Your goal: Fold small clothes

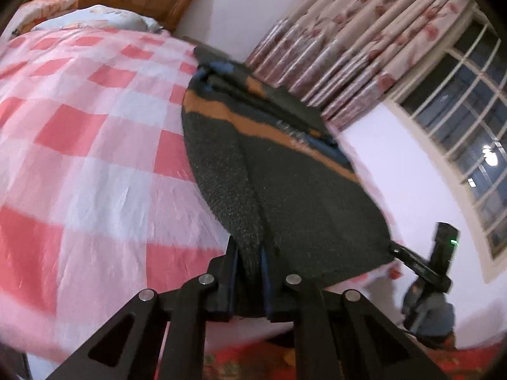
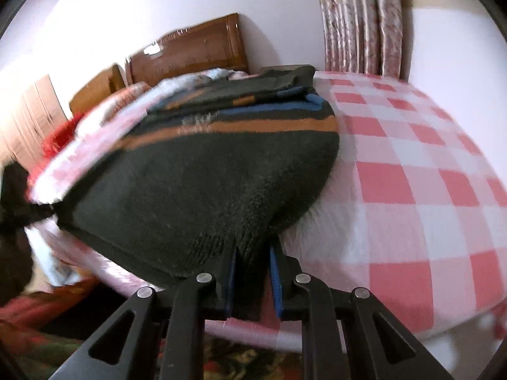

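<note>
We see the dark knitted sweater (image 1: 285, 190) with orange and blue stripes lying at the centre of both frames, spread on the pink-checked bedspread (image 1: 79, 133). Our left gripper (image 1: 250, 272) is clamped on its hem at lower centre, and our right gripper (image 2: 253, 275) pinches another fold of the same hem (blue pads pressed against the knit). The wooden headboard (image 2: 190, 50) and floral curtain (image 1: 364, 41) sit toward the top.
</note>
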{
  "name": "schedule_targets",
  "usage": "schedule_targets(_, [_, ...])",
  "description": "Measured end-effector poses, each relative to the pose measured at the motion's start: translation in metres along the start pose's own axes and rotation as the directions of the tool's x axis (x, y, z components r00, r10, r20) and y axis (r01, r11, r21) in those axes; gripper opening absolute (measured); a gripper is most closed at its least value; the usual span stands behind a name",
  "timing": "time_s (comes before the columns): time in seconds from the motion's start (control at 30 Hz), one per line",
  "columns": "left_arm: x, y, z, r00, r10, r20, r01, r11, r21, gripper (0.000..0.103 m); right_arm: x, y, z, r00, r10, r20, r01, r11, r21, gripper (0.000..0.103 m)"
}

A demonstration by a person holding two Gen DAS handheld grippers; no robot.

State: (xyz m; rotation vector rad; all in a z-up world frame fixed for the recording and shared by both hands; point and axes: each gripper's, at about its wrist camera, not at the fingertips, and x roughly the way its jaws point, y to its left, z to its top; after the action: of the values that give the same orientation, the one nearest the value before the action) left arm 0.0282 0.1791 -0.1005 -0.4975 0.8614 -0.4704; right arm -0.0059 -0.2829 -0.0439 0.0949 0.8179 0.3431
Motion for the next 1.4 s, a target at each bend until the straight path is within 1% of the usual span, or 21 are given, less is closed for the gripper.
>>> schedule_targets(0.13, [-0.052, -0.016, -0.027, 0.998, -0.062, 0.008, 0.061, 0.997, 0.051, 0.012, -0.046, 0.001, -0.014, 0.992, 0.127, -0.020, -0.127, 0.992, -0.024, 0.103])
schedule_targets(0.23, [-0.085, -0.023, -0.029, 0.989, -0.140, 0.048, 0.138, 0.990, 0.037, 0.012, -0.082, 0.006, -0.017, 0.972, 0.237, 0.002, -0.237, 0.972, -0.011, 0.103])
schedule_targets(0.3, [-0.095, -0.031, -0.010, 0.975, -0.194, 0.105, 0.191, 0.981, 0.037, 0.012, -0.098, 0.011, 0.001, 0.964, 0.257, 0.072, -0.255, 0.966, -0.029, 0.103])
schedule_targets(0.33, [-0.096, -0.037, 0.011, 0.962, -0.235, 0.140, 0.232, 0.972, 0.040, 0.012, -0.102, 0.013, 0.018, 0.959, 0.259, 0.113, -0.258, 0.966, -0.030, 0.103])
schedule_targets(0.37, [-0.093, -0.041, 0.027, 0.954, -0.256, 0.156, 0.252, 0.967, 0.043, 0.012, -0.101, 0.015, 0.037, 0.955, 0.259, 0.148, -0.256, 0.966, -0.039, 0.103])
schedule_targets(0.43, [-0.072, -0.047, 0.074, 0.948, -0.258, 0.185, 0.253, 0.966, 0.049, 0.013, -0.089, 0.016, 0.078, 0.956, 0.220, 0.193, -0.211, 0.975, -0.070, 0.103])
schedule_targets(0.5, [-0.043, -0.049, 0.111, 0.960, -0.205, 0.189, 0.203, 0.979, 0.032, 0.015, -0.061, 0.007, 0.118, 0.961, 0.184, 0.205, -0.178, 0.983, -0.045, 0.103])
schedule_targets(0.53, [-0.019, -0.047, 0.137, 0.970, -0.155, 0.187, 0.157, 0.988, 0.005, 0.017, -0.041, 0.002, 0.137, 0.967, 0.161, 0.197, -0.160, 0.987, -0.021, 0.103])
schedule_targets(0.6, [0.014, -0.042, 0.164, 0.978, -0.043, 0.204, 0.046, 0.999, -0.009, 0.024, 0.000, -0.011, 0.164, 0.980, 0.084, 0.182, -0.090, 0.996, 0.028, 0.103])
schedule_targets(0.63, [0.037, -0.036, 0.179, 0.979, 0.040, 0.200, -0.036, 0.999, -0.027, 0.025, 0.028, -0.022, 0.175, 0.987, 0.050, 0.152, -0.060, 0.996, 0.062, 0.103])
schedule_targets(0.7, [0.066, -0.025, 0.189, 0.974, 0.139, 0.178, -0.131, 0.990, -0.052, 0.025, 0.063, -0.038, 0.178, 0.995, -0.014, 0.098, 0.003, 0.994, 0.113, 0.103])
schedule_targets(0.73, [0.077, -0.017, 0.190, 0.965, 0.204, 0.166, -0.194, 0.978, -0.077, 0.025, 0.077, -0.048, 0.175, 0.996, -0.051, 0.073, 0.039, 0.987, 0.153, 0.103])
schedule_targets(0.77, [0.085, -0.009, 0.187, 0.956, 0.250, 0.152, -0.235, 0.966, -0.108, 0.025, 0.086, -0.056, 0.166, 0.996, -0.044, 0.073, 0.029, 0.980, 0.195, 0.103])
schedule_targets(0.83, [0.089, 0.003, 0.172, 0.959, 0.245, 0.140, -0.225, 0.964, -0.145, 0.025, 0.088, -0.066, 0.147, 0.995, -0.025, 0.098, 0.001, 0.971, 0.241, 0.103])
schedule_targets(0.9, [0.088, 0.004, 0.157, 0.957, 0.250, 0.145, -0.233, 0.964, -0.129, 0.025, 0.080, -0.066, 0.132, 0.991, -0.045, 0.129, 0.015, 0.975, 0.223, 0.103])
schedule_targets(1.0, [0.085, -0.008, 0.144, 0.956, 0.243, 0.166, -0.239, 0.970, -0.042, 0.025, 0.068, -0.065, 0.128, 0.989, -0.035, 0.146, 0.008, 0.983, 0.182, 0.103])
schedule_targets(1.1, [0.088, -0.025, 0.142, 0.957, 0.248, 0.148, -0.258, 0.965, 0.053, 0.029, 0.072, -0.057, 0.145, 0.995, -0.036, 0.089, 0.031, 0.998, 0.060, 0.103])
schedule_targets(1.2, [0.103, -0.043, 0.151, 0.942, 0.317, 0.113, -0.332, 0.928, 0.170, 0.030, 0.089, -0.040, 0.156, 0.997, -0.074, 0.026, 0.076, 0.994, -0.076, 0.103])
schedule_targets(1.23, [0.109, -0.048, 0.154, 0.936, 0.336, 0.103, -0.351, 0.914, 0.206, 0.030, 0.098, -0.035, 0.162, 0.998, -0.063, 0.000, 0.063, 0.992, -0.113, 0.103])
schedule_targets(1.3, [0.118, -0.051, 0.158, 0.924, 0.372, 0.089, -0.382, 0.892, 0.240, 0.030, 0.107, -0.032, 0.168, 0.998, -0.052, -0.034, 0.047, 0.989, -0.143, 0.103])
schedule_targets(1.4, [0.138, -0.051, 0.163, 0.897, 0.439, 0.047, -0.432, 0.854, 0.288, 0.030, 0.131, -0.025, 0.179, 0.993, -0.065, -0.100, 0.044, 0.979, -0.200, 0.103])
